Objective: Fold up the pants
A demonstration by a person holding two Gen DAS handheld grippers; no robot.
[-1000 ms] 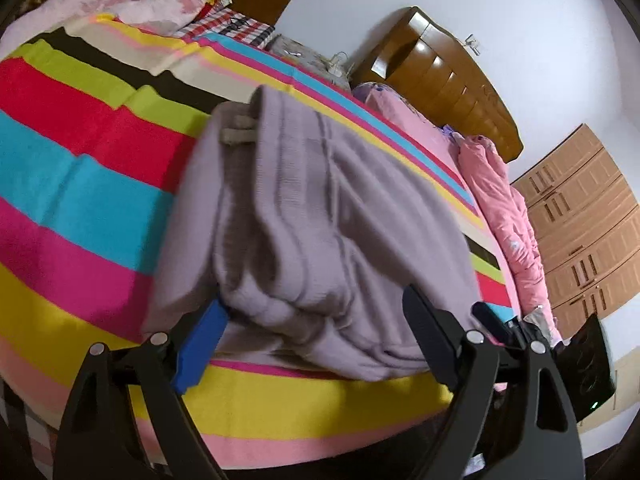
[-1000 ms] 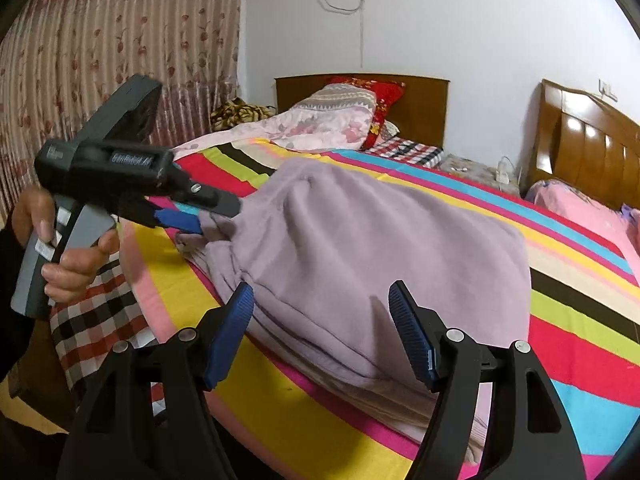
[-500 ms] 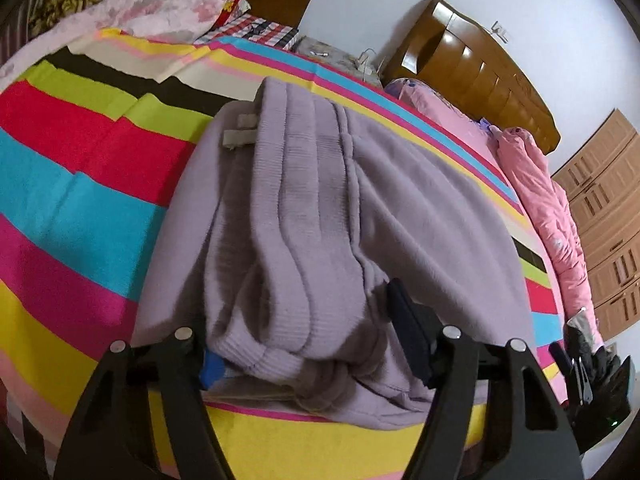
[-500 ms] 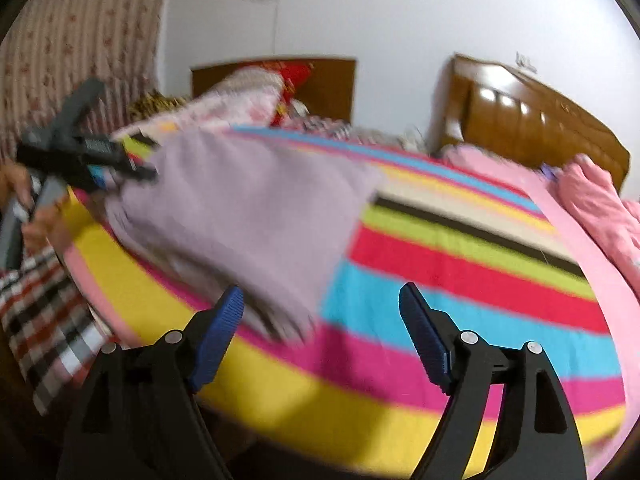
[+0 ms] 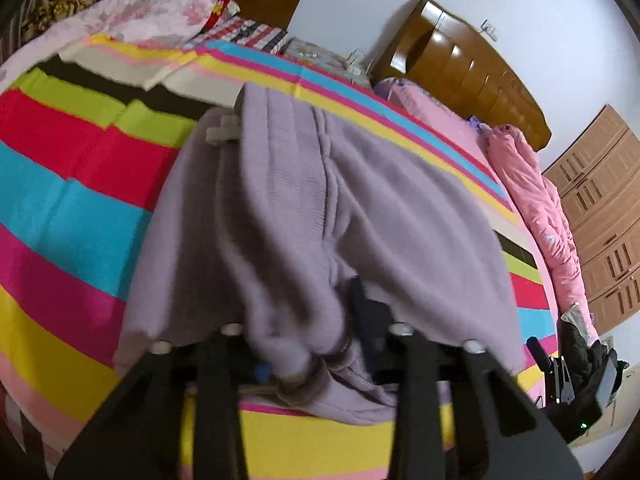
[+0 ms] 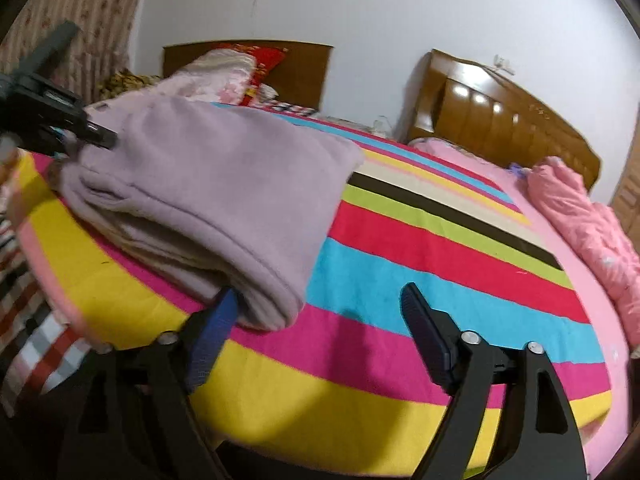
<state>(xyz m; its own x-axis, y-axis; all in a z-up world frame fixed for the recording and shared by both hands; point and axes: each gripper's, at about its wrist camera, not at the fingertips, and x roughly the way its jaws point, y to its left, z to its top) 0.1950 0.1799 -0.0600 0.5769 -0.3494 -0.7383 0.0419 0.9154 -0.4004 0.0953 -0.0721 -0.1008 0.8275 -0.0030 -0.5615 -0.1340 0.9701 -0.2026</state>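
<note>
Two black fingers of the left gripper (image 5: 308, 344) have just been closing and now clench a bunched edge of the lilac pants (image 5: 304, 208) at lower centre; the garment runs lengthwise toward the frame's top. In the right wrist view, the right gripper (image 6: 316, 312) has been opening and stands released, its left pad beside the pants' folded corner at left, bare striped blanket (image 6: 440, 248) spreading right.

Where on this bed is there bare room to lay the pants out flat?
Free: the striped blanket between the pants and the pink quilt, ahead of the open right gripper. Crowded: the pillows at the headboard, and the edge where the left gripper pinches the pants.
</note>
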